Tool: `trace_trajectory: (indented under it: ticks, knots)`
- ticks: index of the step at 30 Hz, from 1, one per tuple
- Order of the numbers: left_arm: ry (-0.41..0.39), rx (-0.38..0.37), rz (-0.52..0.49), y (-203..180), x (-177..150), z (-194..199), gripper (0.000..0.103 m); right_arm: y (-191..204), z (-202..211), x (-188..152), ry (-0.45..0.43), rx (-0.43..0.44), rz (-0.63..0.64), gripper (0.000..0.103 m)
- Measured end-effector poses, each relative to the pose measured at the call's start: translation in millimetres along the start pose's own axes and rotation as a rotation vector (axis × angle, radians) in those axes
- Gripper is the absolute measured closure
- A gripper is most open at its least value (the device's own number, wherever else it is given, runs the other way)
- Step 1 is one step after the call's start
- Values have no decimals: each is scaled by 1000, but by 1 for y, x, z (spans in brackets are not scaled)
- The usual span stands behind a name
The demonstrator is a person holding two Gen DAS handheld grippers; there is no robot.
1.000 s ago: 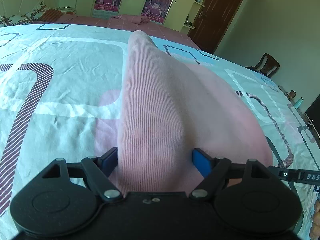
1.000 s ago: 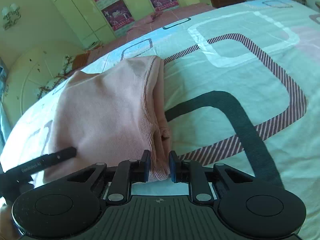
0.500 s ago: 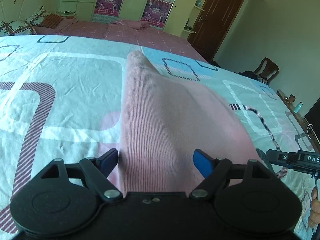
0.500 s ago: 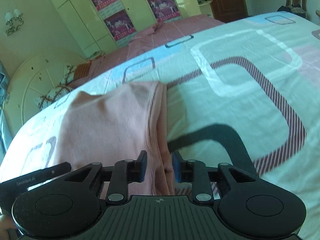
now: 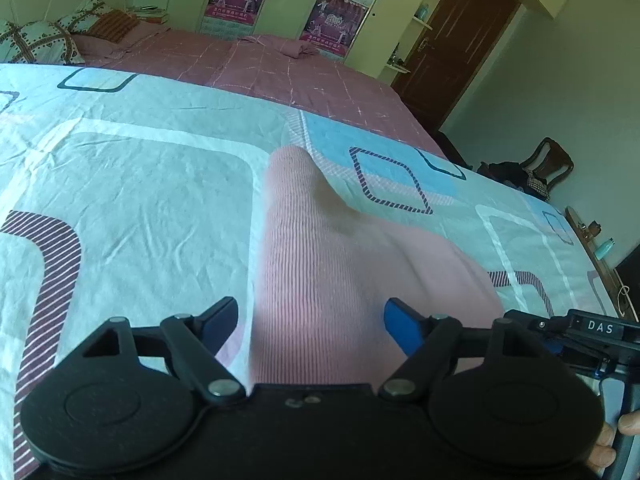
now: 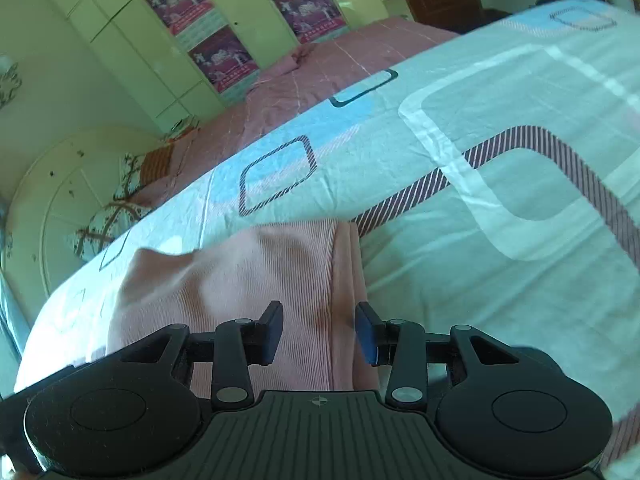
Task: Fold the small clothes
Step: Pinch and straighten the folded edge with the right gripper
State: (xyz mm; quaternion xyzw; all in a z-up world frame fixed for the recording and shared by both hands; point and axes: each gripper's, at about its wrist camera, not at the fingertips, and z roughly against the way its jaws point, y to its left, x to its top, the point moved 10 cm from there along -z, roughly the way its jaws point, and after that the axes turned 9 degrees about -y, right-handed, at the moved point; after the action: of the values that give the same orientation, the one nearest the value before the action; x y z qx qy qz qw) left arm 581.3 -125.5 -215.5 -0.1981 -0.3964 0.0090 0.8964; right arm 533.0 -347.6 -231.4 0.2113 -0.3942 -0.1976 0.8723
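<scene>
A pink ribbed knit garment (image 5: 320, 248) lies on the patterned bedsheet (image 5: 140, 200), with a low ridge running away from me. My left gripper (image 5: 310, 320) straddles its near end with the jaws wide and closing a little. The cloth passes between the pads, and a gap shows at the left pad. In the right wrist view the garment (image 6: 240, 280) shows its folded hem edge on the right. My right gripper (image 6: 320, 334) stands over that hem with its jaws opening, and the pads are clear of the cloth. The right gripper's finger (image 5: 592, 328) shows at the left view's right edge.
The bed extends far to the left and ahead, with a pink checked bedspread (image 5: 260, 64) beyond the sheet. Pillows (image 5: 36, 40) sit at the far left. A chair with clothes (image 5: 540, 168) and a brown door (image 5: 460, 40) stand to the right. A person's fingers (image 5: 628, 428) hold the right handle.
The right gripper has let go of the hem and its jaws have spread. Both grippers have drawn back along the garment, and its raised ridge has sunk lower onto the sheet.
</scene>
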Motion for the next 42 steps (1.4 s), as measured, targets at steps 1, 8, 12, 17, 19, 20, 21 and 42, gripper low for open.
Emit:
trace_trajectory:
  ticks: [1, 8, 12, 17, 19, 20, 21, 42]
  knots:
    - [7, -1, 14, 2, 2, -8, 26, -2, -9, 3, 10, -4, -19, 63]
    - [4, 2, 101, 20, -1, -36, 26, -2, -42, 12, 8, -41, 34, 87]
    - [-49, 18, 89, 22, 1, -35, 29, 13, -35, 17, -107, -67, 230, 97]
    - [-72, 42, 40, 18, -2, -43, 26, -6, -57, 3, -74, -135, 280, 97]
    - [-71, 39, 37, 17, -1, -42, 26, -12, -57, 4, -84, -125, 244, 94]
    - [-66, 40, 38, 17, 0, -41, 26, -13, -56, 6, -82, -122, 224, 91]
    - [-62, 44, 34, 16, 1, -40, 25, -14, -54, 9, -88, -119, 206, 89]
    - [-25, 87, -120, -8, -34, 5, 20, 27, -5, -33, -72, -68, 396, 89]
